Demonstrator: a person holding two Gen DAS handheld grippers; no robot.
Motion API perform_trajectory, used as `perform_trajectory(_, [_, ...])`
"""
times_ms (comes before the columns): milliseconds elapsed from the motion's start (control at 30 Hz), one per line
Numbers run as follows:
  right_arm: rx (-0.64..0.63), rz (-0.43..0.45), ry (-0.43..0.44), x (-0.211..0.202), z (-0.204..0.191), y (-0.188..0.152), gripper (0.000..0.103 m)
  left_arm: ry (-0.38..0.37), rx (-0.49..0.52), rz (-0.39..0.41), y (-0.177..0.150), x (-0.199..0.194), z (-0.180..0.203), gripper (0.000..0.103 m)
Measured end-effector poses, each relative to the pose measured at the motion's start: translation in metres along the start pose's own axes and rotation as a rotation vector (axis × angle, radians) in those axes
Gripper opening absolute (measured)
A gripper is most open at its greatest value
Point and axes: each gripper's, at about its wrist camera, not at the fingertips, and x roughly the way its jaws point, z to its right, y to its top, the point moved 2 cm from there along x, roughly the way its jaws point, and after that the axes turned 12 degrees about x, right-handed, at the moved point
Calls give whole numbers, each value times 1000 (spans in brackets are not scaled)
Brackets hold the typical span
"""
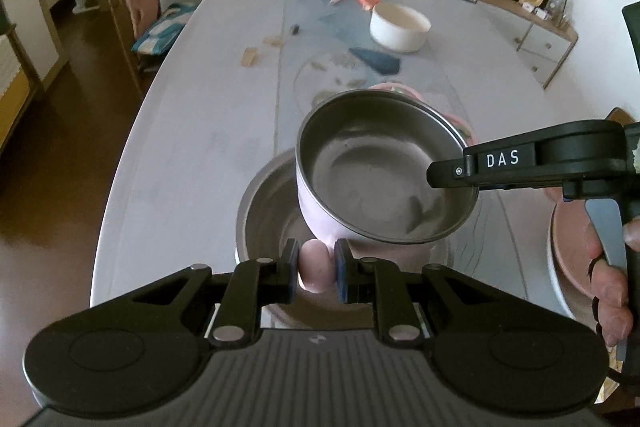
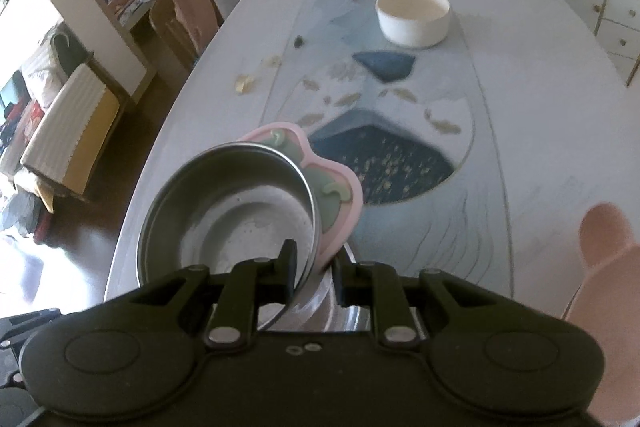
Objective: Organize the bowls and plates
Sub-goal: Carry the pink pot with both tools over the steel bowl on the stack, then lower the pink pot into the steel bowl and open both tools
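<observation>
Pink-sided steel bowl (image 1: 384, 175) hangs tilted between both tools: the left gripper (image 1: 316, 267) is clamped on its pink handle nub, and the right gripper (image 2: 312, 267) pinches the far rim. Just ahead of and below the left gripper sits a larger steel bowl (image 1: 264, 211) on the table (image 1: 192, 131). This looks like the nesting step; next, level it, lower it inside, then release.
</observation>
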Motion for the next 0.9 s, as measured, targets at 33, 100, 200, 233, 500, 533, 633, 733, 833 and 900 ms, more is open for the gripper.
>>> perform_trajectory(33, [4,-10,3,3,0,-4,19,1,0,-7,-4,1,0,17])
perform_trajectory(100, [7,-23,8,6,1,-12,19,4,-5,-18,-10,3,-1,17])
perform_trajectory(200, [-1,-28,18,11,2,-21,19,3,-15,-36,-16,6,-2,18])
perform_trajectory(233, [-8,-26,23,12,2,-24,19,4,-15,-42,-18,7,-3,18])
perform_trajectory(500, [-6,-39,47,25,4,-32,19,24,10,-64,-22,13,-2,18])
perform_trajectory(533, [-9,-36,49,26,4,-32,19,22,13,-67,-23,14,-2,18])
perform_trajectory(633, [-4,-46,43,28,6,-34,19,10,14,-86,-24,17,-3,18])
perform_trajectory(733, [14,-68,41,34,9,-35,20,-2,4,-107,-26,23,-5,18])
perform_trajectory(833, [13,-83,32,40,11,-41,20,0,4,-111,-27,26,-6,18])
perform_trajectory(900, [6,-77,34,40,11,-42,21,-1,8,-109,-27,26,-6,18])
